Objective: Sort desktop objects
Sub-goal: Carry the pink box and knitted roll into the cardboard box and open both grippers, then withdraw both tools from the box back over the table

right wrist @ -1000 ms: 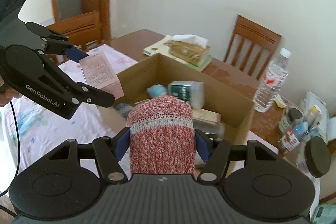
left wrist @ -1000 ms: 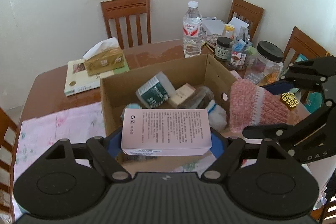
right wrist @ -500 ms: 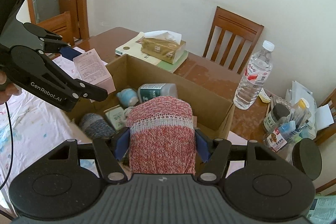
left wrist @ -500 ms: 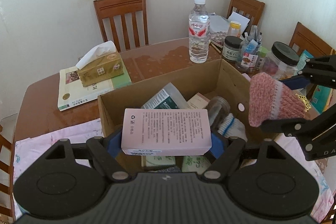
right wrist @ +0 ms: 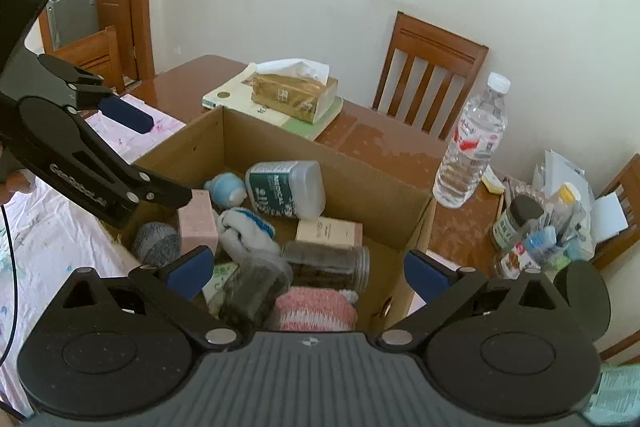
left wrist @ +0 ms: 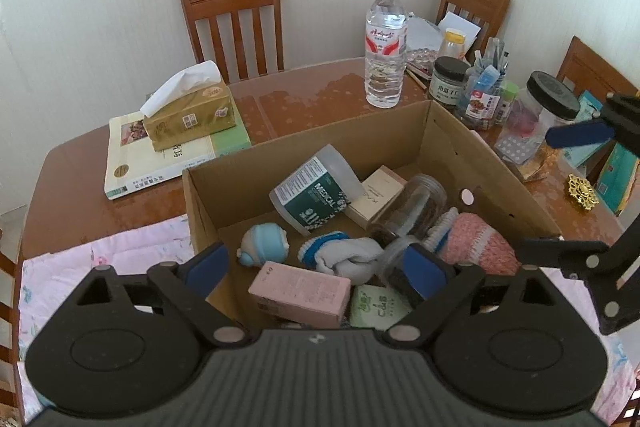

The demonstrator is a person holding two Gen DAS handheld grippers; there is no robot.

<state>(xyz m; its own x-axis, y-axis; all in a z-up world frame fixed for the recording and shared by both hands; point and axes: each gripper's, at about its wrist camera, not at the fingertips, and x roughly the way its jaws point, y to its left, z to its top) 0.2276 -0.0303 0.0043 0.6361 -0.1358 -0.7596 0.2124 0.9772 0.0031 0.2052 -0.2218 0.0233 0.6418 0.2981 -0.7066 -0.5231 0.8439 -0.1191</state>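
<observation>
1. Left gripper [left wrist: 316, 269] hangs over the near edge of the cardboard box [left wrist: 486, 163], jaws spread wide, nothing between the blue pads.
2. Right gripper [right wrist: 306, 273] is splayed wide as well, empty, poised above the box's right end.
3. The pink carton [left wrist: 300, 293] lies flat inside the box at 6 o'clock from the left wrist view, just beyond the left gripper's jaws, resting against a pale green packet [left wrist: 378, 309].
4. The pink knitted sock [left wrist: 474, 245] sits in the box at 4 o'clock of the pile, touching a clear jar [left wrist: 412, 205] lying on its side.
5. From the right wrist view that same sock [right wrist: 316, 309] shows directly below the open jaws, at 6 o'clock.
6. Centre of the box: a white-and-blue rolled sock [left wrist: 346, 255], with a light blue figurine [left wrist: 264, 245] at its 9 o'clock.
7. A tipped tub marked MEDICAL [left wrist: 316, 189] lies at 12 o'clock of the pile, a beige carton [left wrist: 378, 195] just beside it.
8. A grey knitted ball [right wrist: 156, 243] tucks into the box corner under the left gripper in the right wrist view.
9. Outside the box, on the wooden table [left wrist: 68, 187]: tissue box [left wrist: 192, 117] on a book [left wrist: 160, 163] at 10 o'clock, upright water bottle [left wrist: 384, 45] at 1 o'clock.
</observation>
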